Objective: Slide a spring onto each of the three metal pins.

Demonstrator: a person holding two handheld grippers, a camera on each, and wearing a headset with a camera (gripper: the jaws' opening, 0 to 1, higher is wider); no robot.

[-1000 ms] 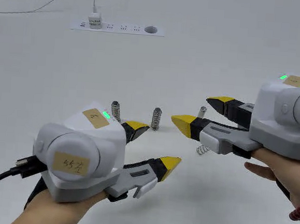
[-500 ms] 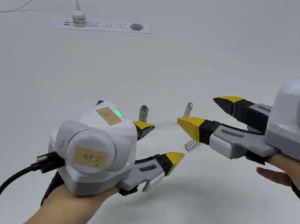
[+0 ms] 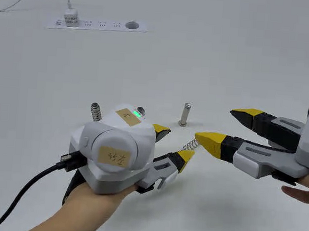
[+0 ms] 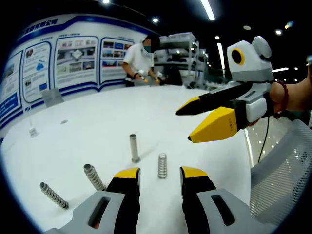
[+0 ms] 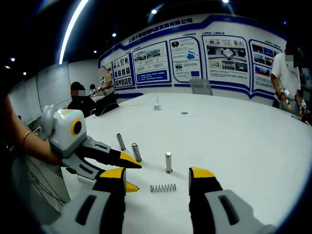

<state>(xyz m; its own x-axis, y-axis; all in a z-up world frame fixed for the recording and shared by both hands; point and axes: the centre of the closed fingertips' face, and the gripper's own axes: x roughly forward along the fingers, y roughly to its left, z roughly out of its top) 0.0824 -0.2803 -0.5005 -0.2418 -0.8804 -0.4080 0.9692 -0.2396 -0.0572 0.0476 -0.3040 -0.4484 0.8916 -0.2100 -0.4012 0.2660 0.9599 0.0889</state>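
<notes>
On the white worktop (image 3: 255, 59) we see a loose spring (image 3: 190, 145) lying flat between our grippers, just off the lower tip of the left gripper (image 3: 175, 143). Its jaws are apart and empty, as are those of the right gripper (image 3: 219, 124). Behind the spring a bare pin (image 3: 185, 114) stands upright. Further left, two pins (image 3: 95, 111) appear to carry springs, one half hidden.

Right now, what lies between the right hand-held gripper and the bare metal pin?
The loose spring, lying on its side just short of the bare metal pin; the right gripper view shows it.
</notes>
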